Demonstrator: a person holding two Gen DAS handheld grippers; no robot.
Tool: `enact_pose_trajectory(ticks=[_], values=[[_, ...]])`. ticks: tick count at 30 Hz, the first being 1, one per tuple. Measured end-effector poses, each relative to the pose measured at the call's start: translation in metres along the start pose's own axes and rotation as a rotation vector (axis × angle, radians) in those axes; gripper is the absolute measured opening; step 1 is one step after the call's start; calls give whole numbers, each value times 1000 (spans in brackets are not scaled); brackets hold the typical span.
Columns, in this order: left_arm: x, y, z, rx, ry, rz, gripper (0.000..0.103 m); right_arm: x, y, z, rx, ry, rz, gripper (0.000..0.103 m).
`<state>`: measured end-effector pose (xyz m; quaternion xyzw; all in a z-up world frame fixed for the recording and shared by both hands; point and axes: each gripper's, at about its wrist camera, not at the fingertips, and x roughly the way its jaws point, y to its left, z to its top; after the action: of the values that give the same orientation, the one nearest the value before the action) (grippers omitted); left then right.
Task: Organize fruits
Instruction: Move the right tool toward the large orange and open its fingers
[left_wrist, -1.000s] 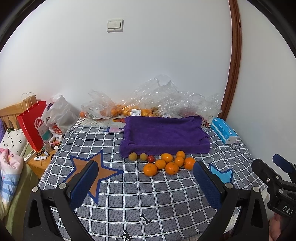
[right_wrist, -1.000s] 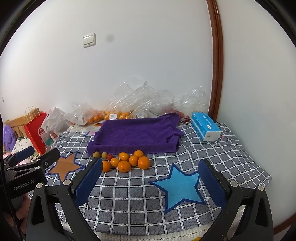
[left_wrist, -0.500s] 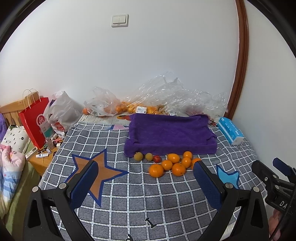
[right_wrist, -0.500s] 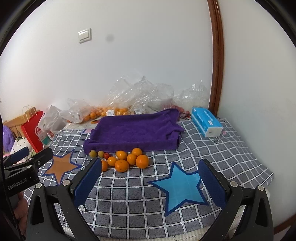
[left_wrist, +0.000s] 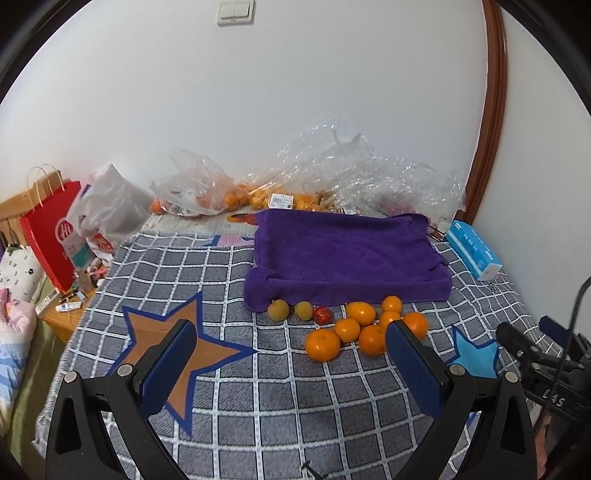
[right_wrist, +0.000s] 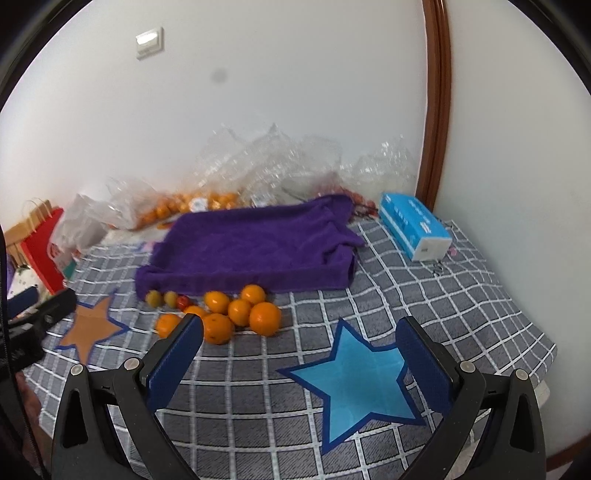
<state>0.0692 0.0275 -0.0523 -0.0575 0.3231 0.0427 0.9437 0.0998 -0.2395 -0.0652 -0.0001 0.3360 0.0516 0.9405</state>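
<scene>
Closing on the fruit: left gripper (left_wrist: 290, 349) and right gripper (right_wrist: 299, 345) both hang spread and empty, the oranges (left_wrist: 364, 326) clustered at twelve o'clock, touching the purple towel (left_wrist: 347, 254) edge. Best to pick an outer orange, squeezing gently. Soft checked blanket (left_wrist: 258, 406) on a bed; crumpled plastic bags (left_wrist: 332, 173) along the white wall.

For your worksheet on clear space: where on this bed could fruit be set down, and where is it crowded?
Free: the purple towel top, and the checked blanket from the loose fruit toward both open grippers. Crowded: the fruit cluster at the towel's near edge, and the plastic bags by the wall.
</scene>
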Motion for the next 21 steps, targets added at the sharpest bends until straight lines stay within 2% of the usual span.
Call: enact_pose_trajectory(ticks=[3,6,10,13,14,18,21], values=[[19,3,-3,19,18,16,103,23,-1,-5,-4,20,6,102],[39,10,-7,14,41,27,103,45,-2,-9,-1,36,59,102],[61,23,-11,-14,56,34,101,76,1,-11,23,115,54,102],[77,32,-10,-17,81,16,98,95,1,-13,44,143,46,100],[81,35,-9,-14,88,6,98,101,2,-13,47,148,47,98],[95,37,-6,24,113,-6,98,118,5,-15,57,177,48,78],[103,40,-5,32,109,-29,94,128,6,-15,59,186,34,70]])
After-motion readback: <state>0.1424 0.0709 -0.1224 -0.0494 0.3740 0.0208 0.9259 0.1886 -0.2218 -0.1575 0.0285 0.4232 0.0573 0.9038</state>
